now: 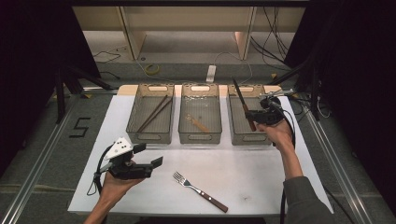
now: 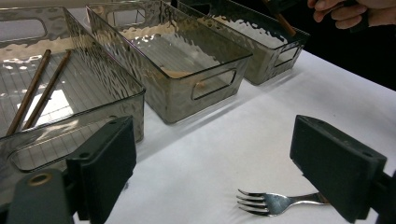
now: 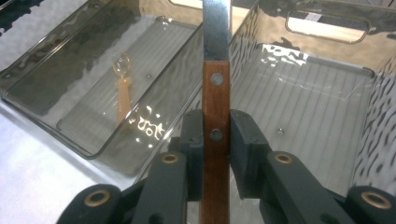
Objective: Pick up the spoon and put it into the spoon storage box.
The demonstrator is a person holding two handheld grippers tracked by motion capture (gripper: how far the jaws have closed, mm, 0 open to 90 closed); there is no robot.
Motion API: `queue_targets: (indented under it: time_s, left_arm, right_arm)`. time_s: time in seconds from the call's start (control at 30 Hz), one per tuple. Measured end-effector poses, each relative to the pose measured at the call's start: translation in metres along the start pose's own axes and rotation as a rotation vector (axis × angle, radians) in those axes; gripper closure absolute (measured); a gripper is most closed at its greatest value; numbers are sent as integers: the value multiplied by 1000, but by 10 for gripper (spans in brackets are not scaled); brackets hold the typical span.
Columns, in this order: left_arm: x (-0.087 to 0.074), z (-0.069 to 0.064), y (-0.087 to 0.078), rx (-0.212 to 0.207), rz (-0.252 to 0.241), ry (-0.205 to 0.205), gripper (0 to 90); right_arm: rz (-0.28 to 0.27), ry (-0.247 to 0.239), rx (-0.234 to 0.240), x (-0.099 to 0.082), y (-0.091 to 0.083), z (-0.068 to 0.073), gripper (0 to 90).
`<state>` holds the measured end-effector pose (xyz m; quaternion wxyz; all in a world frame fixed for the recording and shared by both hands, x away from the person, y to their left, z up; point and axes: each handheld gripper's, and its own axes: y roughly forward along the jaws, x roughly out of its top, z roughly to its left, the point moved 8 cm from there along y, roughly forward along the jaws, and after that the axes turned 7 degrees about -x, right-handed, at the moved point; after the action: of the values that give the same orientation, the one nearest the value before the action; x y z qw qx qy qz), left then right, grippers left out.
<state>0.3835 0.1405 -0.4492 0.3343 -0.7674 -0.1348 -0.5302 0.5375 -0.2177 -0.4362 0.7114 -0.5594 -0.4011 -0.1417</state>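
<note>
Dim room w/ dark edges, lit table (image 1: 261, 172) bright; glare on bins (image 3: 149, 122), slight blur.

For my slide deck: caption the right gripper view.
Right gripper clamps a wooden-handled knife upright over the right bin.
</note>
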Motion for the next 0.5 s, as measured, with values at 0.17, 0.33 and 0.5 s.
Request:
queue_targets:
  time_s: [0.17,0.33,0.5]
  left_arm:
    - [0,0,0,-1,0,0,139]
    - [0,0,0,-2,1,0,139]
    - [0,0,0,-1,1,2,139]
  right_arm:
    - [15,10,-5,-2,5,-1,768]
    - [32,25,-20,-4,11,-5,768]
    - [49,30,-47,-6,15,-6,767]
